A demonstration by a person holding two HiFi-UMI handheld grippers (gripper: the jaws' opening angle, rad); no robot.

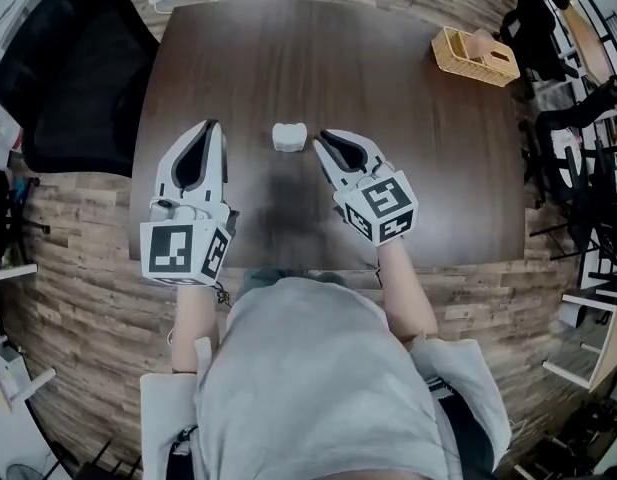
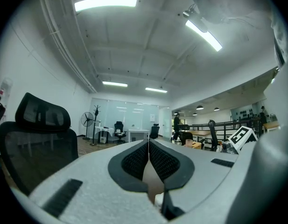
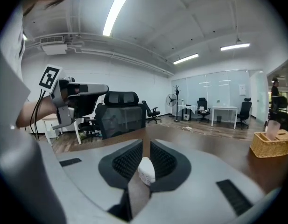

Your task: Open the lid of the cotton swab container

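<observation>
Beside the cotton swab container, I am holding my left gripper and right gripper pressed together, empty; I'd spread them first.

Open table surrounds the white container, save the left gripper and right gripper flanking it. A wicker basket stands well apart at the far corner; the black chair seems clear of the left edge.

Dark wood table. Small white cotton swab container rests near its centre. Wicker basket sits at far right corner, well apart.
</observation>
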